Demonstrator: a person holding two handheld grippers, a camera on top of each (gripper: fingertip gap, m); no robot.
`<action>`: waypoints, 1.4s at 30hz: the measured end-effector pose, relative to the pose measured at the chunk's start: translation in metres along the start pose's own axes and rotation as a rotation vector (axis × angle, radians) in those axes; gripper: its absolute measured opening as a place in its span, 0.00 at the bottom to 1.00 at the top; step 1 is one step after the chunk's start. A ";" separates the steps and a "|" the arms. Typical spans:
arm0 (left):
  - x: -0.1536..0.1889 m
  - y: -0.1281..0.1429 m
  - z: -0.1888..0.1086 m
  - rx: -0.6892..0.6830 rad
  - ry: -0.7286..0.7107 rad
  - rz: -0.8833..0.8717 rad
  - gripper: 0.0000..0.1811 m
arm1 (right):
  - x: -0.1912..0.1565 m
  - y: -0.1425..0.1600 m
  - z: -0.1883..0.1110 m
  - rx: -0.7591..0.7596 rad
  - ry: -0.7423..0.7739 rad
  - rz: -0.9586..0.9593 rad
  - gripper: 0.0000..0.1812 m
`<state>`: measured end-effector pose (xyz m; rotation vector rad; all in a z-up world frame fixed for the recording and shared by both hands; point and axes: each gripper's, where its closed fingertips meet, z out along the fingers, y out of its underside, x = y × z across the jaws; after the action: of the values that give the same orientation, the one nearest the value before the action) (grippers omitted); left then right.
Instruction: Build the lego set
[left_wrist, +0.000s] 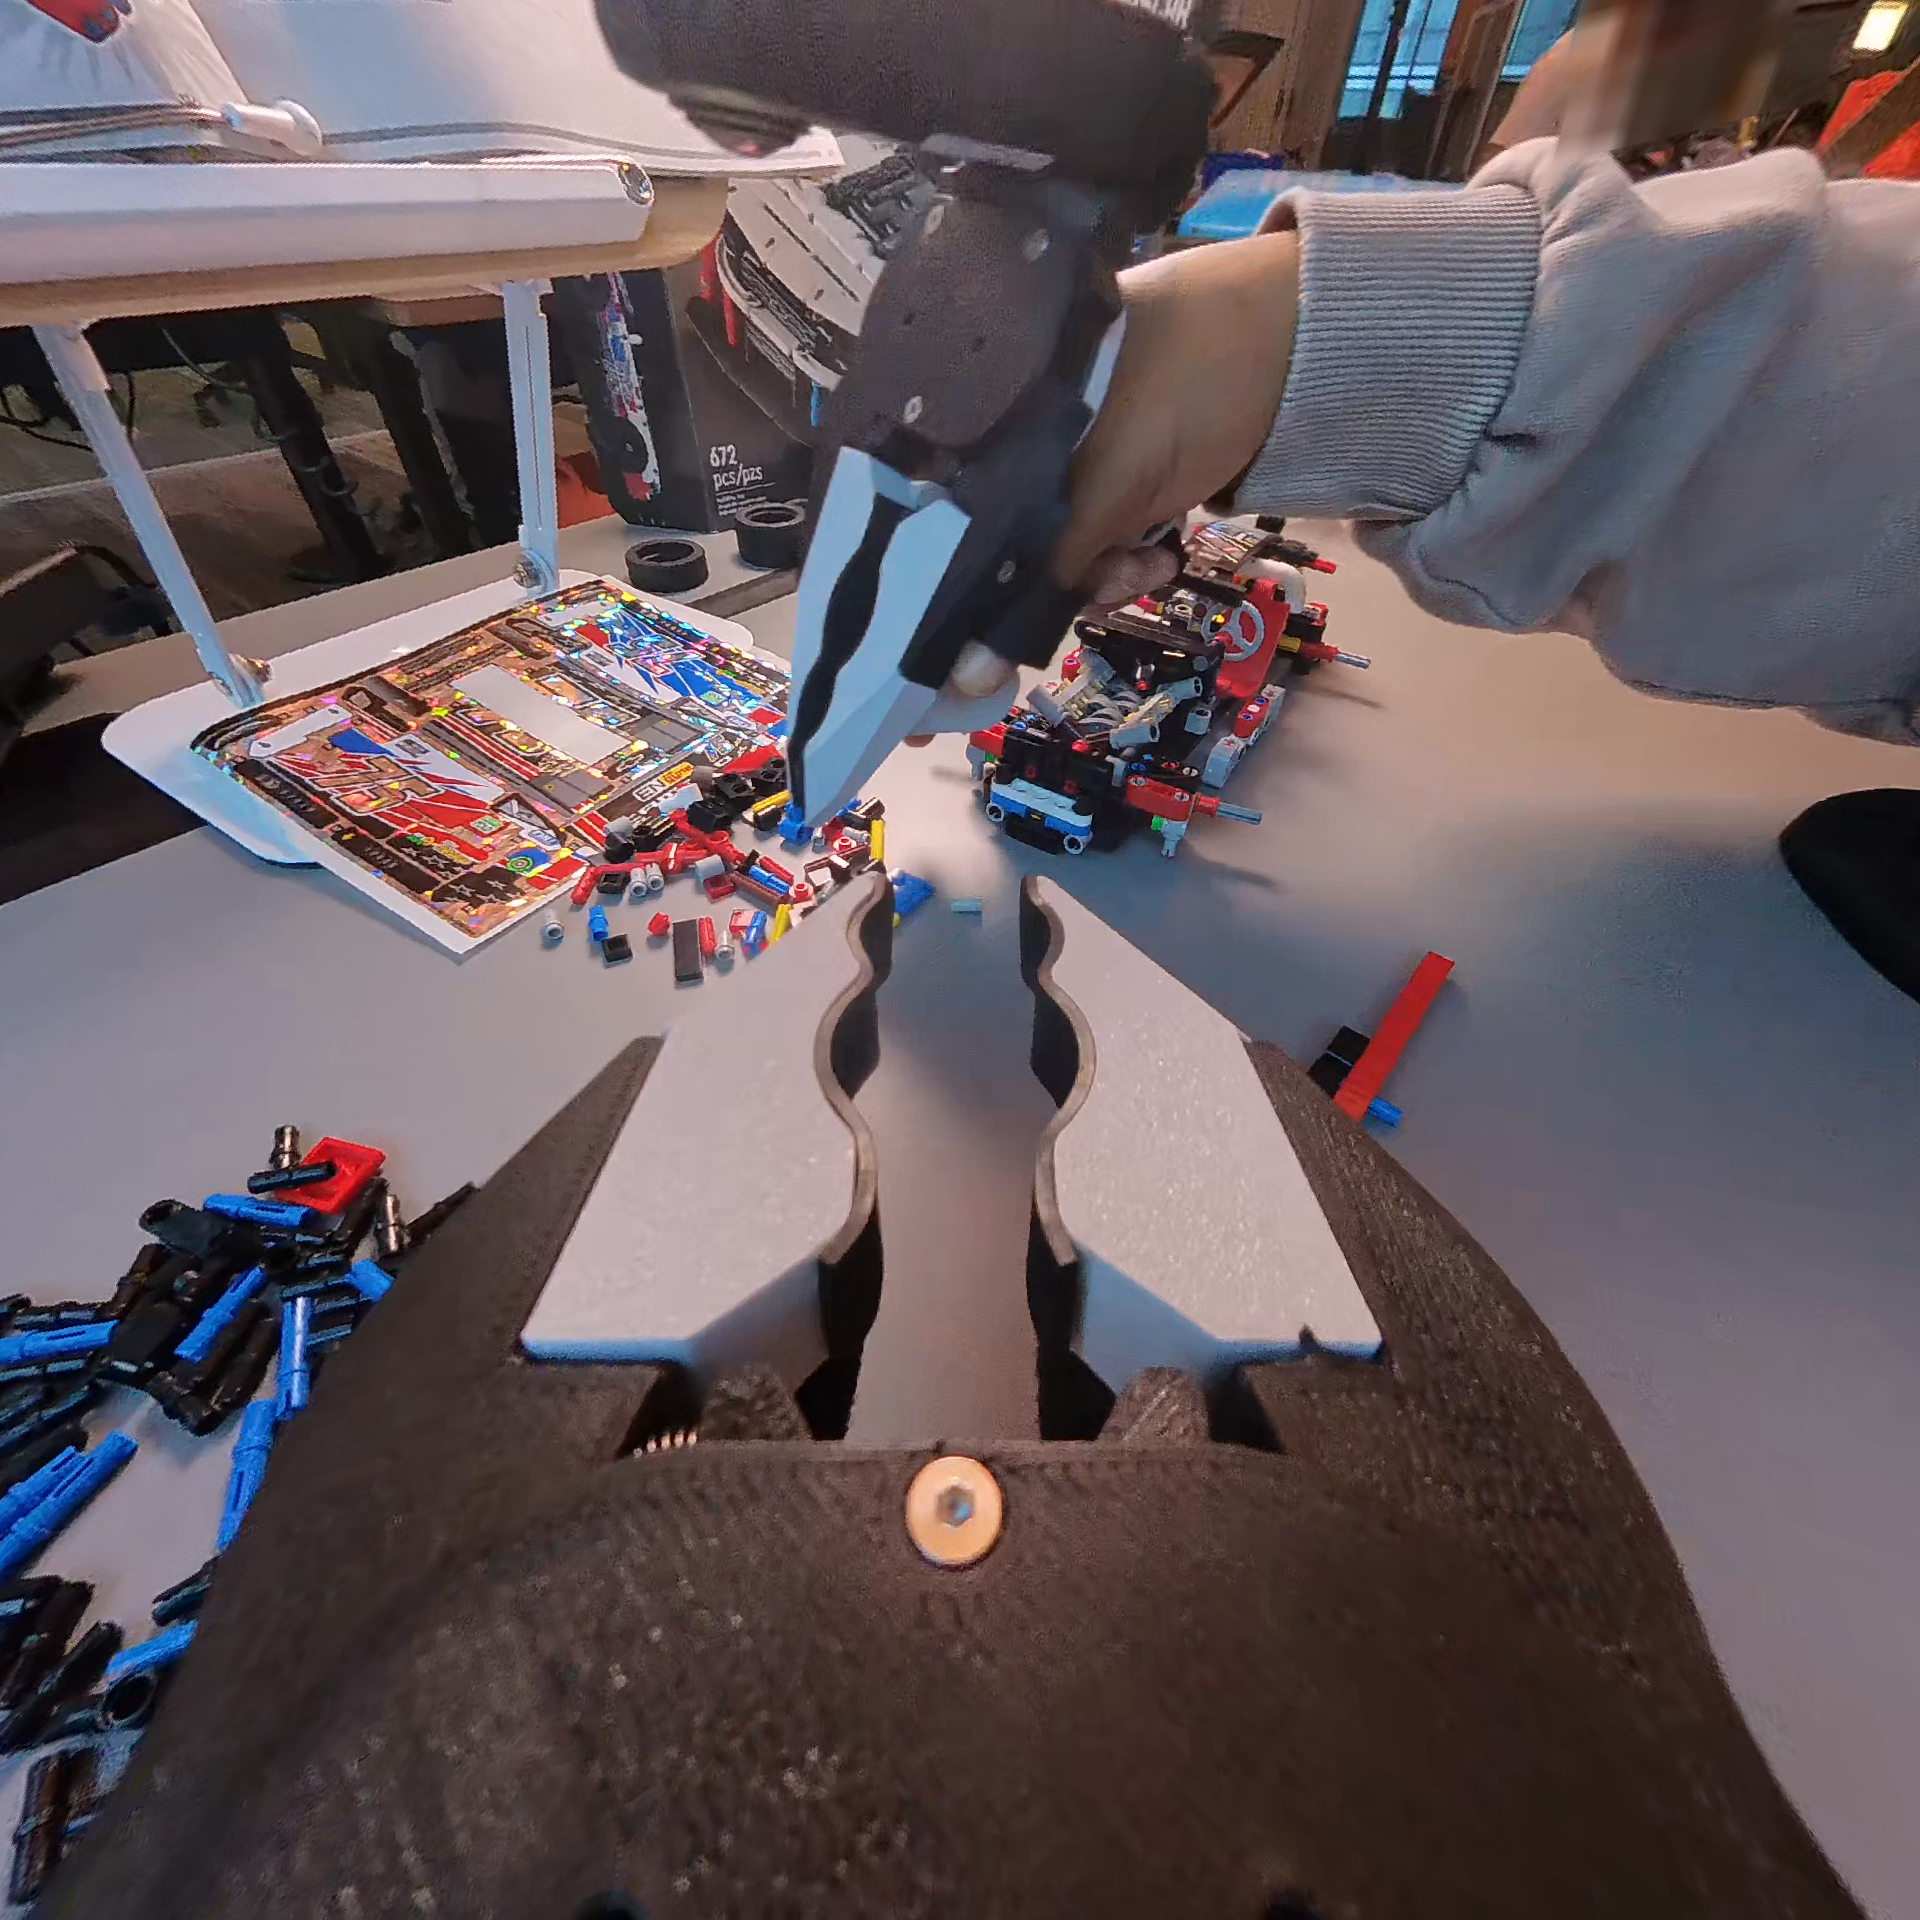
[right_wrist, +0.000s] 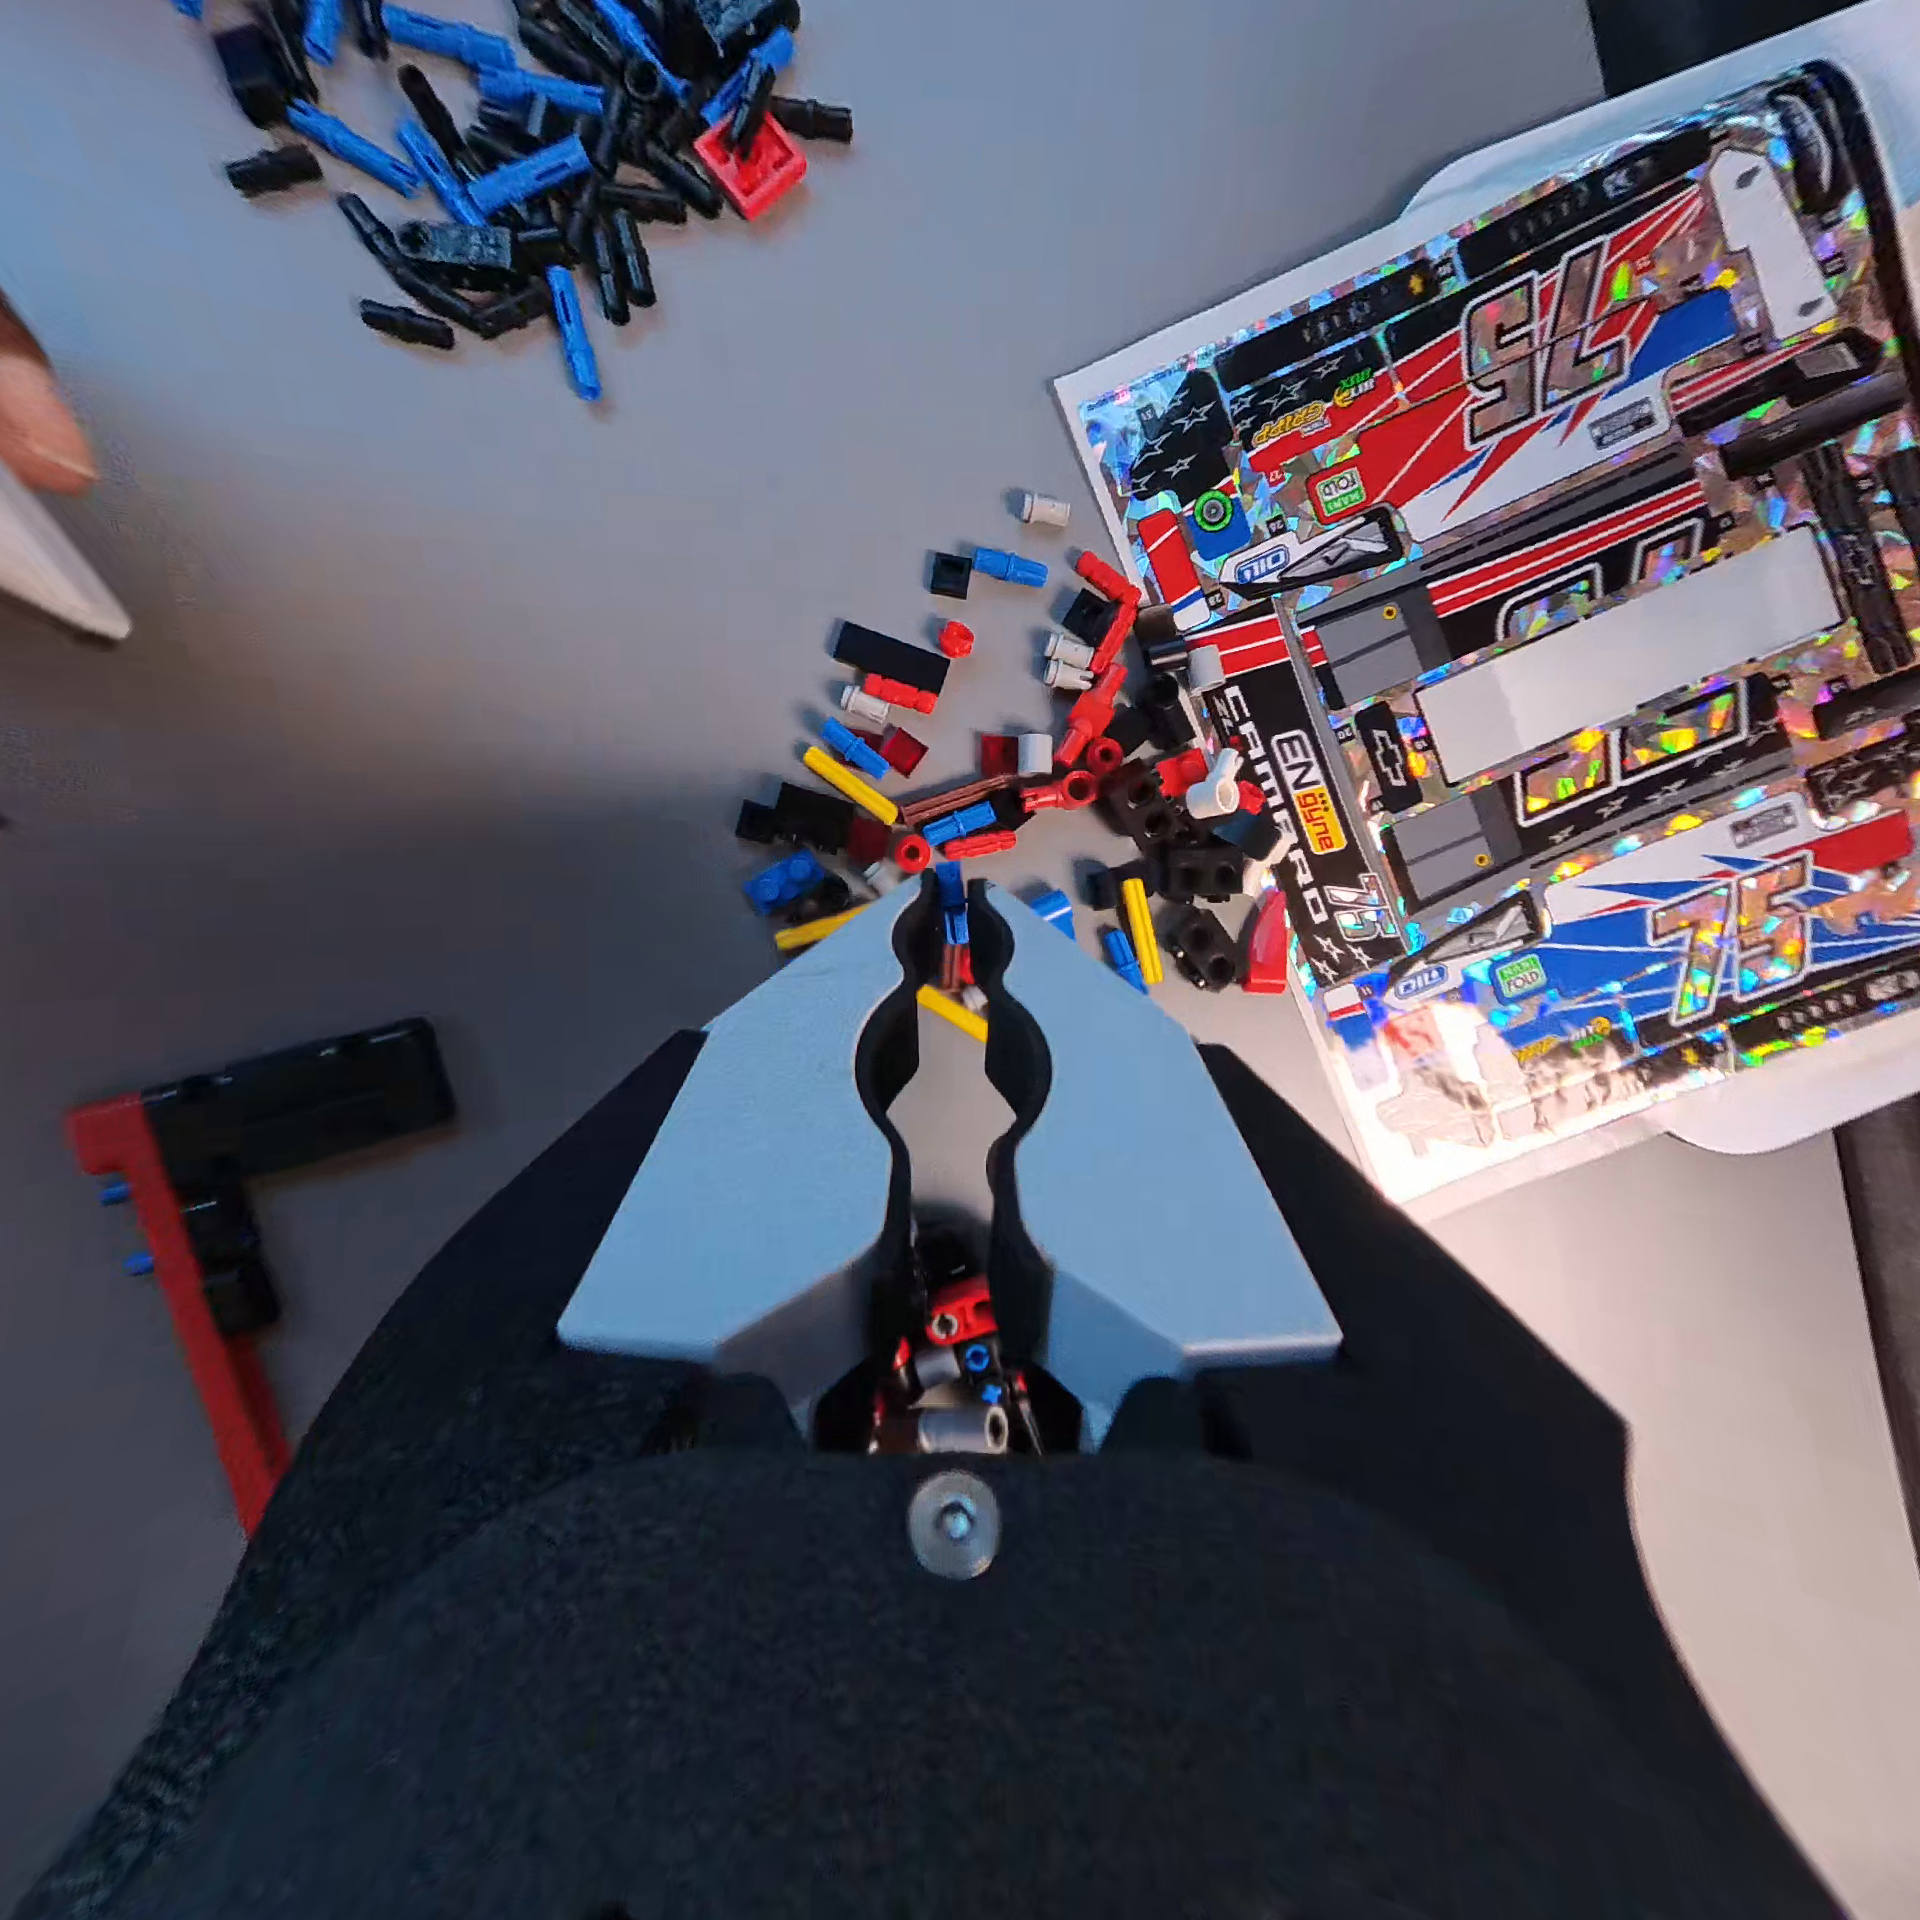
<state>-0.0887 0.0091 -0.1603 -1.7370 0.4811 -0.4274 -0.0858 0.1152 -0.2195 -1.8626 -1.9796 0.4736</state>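
Lego pieces (right_wrist: 997, 769) lie in a loose scatter on the grey worktop (right_wrist: 520, 644), right against the near edge of a glittering sticker sheet (right_wrist: 1538, 644), which serves as the landmark here. The right gripper (right_wrist: 951, 902) points down into the scatter just beside the sheet's edge, its fingers (right_wrist: 821, 997) drawn close around a small blue pin (right_wrist: 951, 896) at their tips; whether they press on it or only flank it cannot be told. Farther down the gap between them, a brownish piece and a yellow axle are partly covered.

From the left wrist view the same right gripper (left_wrist: 805, 805) shows tip-down beside the sheet (left_wrist: 488, 748), a hand (left_wrist: 1174, 416) in a grey sleeve around its handle; the upper body of the tool is blurred and cut off at the top edge. The left gripper (left_wrist: 956, 904) hovers on the side of the scatter away from the sheet, fingers (left_wrist: 727, 1143) apart with nothing between them.

Away from the sheet, a heap of black and blue pins (right_wrist: 520, 177) with one red plate runs off the frame. A red beam with black parts (right_wrist: 208, 1195) lies alone, well apart from the sheet, its lower end hidden by the gripper body. The partly built car (left_wrist: 1153, 707) stands beyond the scatter from the sheet, its rear masked by the hand. The sheet's far corner rests on a white stand base (left_wrist: 208, 758), and the box (left_wrist: 717, 395) behind is half hidden.
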 end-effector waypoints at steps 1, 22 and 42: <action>0.003 0.000 0.001 -0.005 0.010 0.007 0.12 | 0.001 0.000 0.004 -0.008 -0.002 -0.005 0.01; 0.047 0.013 0.015 -0.063 0.104 0.125 0.13 | -0.004 -0.028 0.029 -0.007 0.011 -0.100 0.02; 0.043 0.023 0.015 -0.122 0.165 0.079 0.20 | -0.012 0.107 -0.103 -0.005 0.062 -0.187 0.41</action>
<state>-0.0468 -0.0058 -0.1844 -1.8011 0.7047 -0.4959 0.0585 0.1085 -0.1833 -1.6534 -2.0893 0.3527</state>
